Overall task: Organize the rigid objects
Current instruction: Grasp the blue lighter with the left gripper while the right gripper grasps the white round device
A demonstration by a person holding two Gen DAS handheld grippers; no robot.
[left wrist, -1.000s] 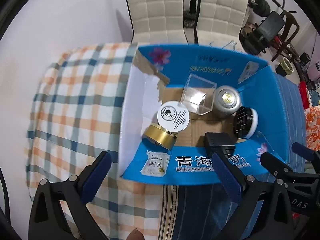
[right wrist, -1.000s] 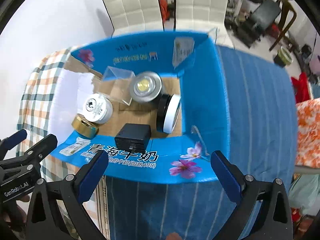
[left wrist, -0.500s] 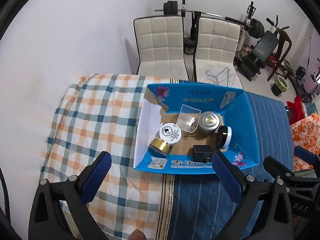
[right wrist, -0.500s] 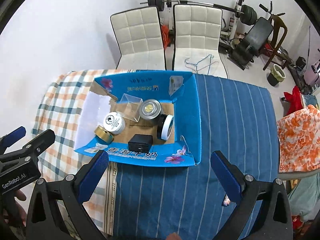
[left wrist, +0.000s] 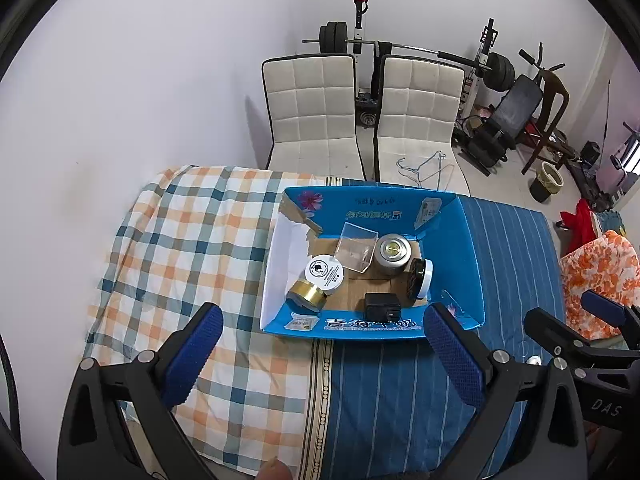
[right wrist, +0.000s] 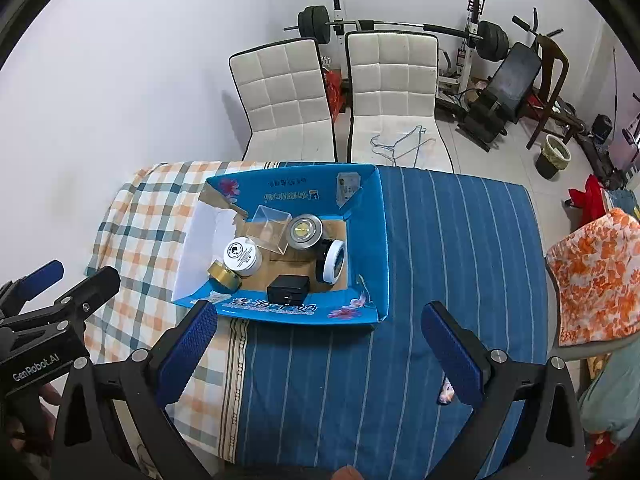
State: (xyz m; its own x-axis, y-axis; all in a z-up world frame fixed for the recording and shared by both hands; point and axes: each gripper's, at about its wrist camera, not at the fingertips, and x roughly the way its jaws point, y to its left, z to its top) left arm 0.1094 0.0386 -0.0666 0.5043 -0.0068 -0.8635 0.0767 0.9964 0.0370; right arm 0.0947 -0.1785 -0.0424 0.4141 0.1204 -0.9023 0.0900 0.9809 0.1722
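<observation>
White wall and two padded chairs stand behind a table draped in a checked cloth on one side and a blue striped cloth on the other. On the seam between the cloths sits an open blue box, and every loose thing lies inside it: a white jar touching a gold tin, a clear plastic cube at the back, a silver tin beside it, a black and white round lid tipped on edge, and a black charger against the near wall. The left gripper hangs above the box's near edge with its fingers spread wide and nothing between them; the right gripper is likewise spread and empty, off over the striped cloth nearer the camera than the box. The left camera shows the right tool's blue-tipped arms at its right edge, while the right camera shows the left tool and what seems to be a hand gripping it, though that corner is dim. Compared with a second ago, both tools have drawn back and up, so the box looks much smaller and the chairs and gym gear have come into sight.
</observation>
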